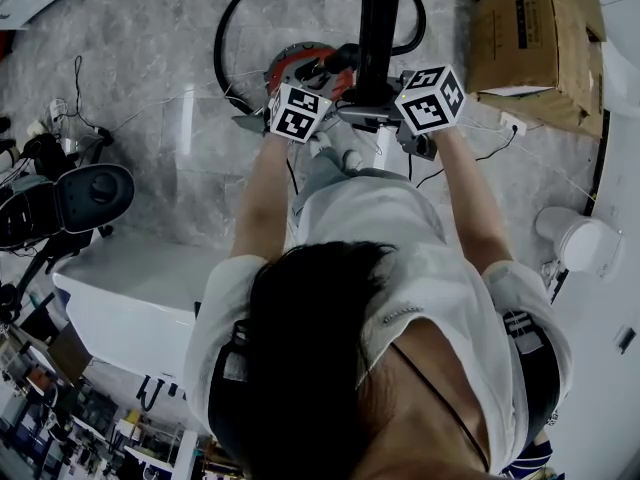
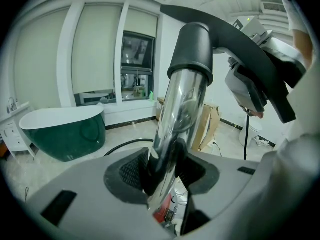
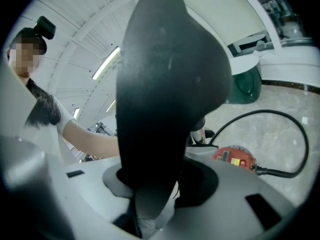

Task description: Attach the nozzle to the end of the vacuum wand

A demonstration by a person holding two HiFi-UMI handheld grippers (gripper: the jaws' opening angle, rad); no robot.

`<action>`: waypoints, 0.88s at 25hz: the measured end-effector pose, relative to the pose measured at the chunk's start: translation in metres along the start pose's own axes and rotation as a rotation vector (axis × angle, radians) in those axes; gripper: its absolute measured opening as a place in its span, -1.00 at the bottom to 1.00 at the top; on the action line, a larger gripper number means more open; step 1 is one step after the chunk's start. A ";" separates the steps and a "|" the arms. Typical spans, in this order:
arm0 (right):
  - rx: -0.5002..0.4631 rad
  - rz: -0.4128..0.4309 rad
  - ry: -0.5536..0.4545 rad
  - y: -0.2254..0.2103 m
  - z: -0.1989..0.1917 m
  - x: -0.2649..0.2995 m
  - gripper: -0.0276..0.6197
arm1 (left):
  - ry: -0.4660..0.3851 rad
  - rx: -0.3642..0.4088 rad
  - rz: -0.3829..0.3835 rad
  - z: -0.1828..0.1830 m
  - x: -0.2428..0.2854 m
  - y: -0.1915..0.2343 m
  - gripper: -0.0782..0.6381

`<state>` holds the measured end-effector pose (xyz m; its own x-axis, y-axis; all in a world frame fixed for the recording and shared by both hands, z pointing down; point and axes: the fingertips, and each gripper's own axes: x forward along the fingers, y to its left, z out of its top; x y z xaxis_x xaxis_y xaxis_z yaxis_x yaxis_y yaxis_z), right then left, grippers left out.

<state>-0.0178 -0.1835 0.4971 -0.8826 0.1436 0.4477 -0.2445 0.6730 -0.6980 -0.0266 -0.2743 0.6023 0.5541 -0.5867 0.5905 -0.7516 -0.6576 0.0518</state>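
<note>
A large bathroom-like room; marble floor [image 1: 150, 118]; freestanding tub [image 2: 62, 131] near left; tall windows [image 2: 95, 54] with blinds beyond it; cardboard boxes [image 1: 530, 43] far right.

Left hand-held gripper [image 2: 162, 171] clamps; right hand-held gripper [image 3: 155, 184] stands parted.

So the wand [image 2: 175, 119] is gripped between the jaws of the left gripper [image 2: 162, 176], with the nozzle [image 1: 378, 33] seated on its end and caught between the jaws of the right gripper [image 3: 155, 184]. The vacuum canister [image 1: 300, 66] is parked just beyond both grippers, the hose [image 1: 235, 28] looped behind it. Cardboard boxes [image 1: 520, 43] are off right, and the bathtub [image 1: 130, 303] is near left.
</note>
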 end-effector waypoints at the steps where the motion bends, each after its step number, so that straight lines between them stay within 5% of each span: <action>1: 0.000 -0.006 -0.004 -0.001 0.000 -0.001 -0.42 | -0.001 0.001 0.000 0.000 0.000 0.000 -0.34; 8: 0.021 -0.033 -0.079 -0.009 0.004 -0.010 -0.17 | 0.009 0.000 0.001 0.000 0.002 0.000 -0.34; 14: 0.121 0.030 -0.231 -0.009 0.017 -0.024 -0.07 | 0.033 0.017 -0.013 0.000 0.004 -0.001 -0.34; 22: 0.123 -0.004 -0.296 -0.014 0.017 -0.033 0.01 | 0.042 0.017 -0.010 0.000 0.009 -0.001 -0.34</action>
<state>0.0075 -0.2095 0.4827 -0.9555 -0.0880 0.2814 -0.2791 0.5774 -0.7673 -0.0211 -0.2782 0.6077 0.5458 -0.5598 0.6235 -0.7397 -0.6715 0.0445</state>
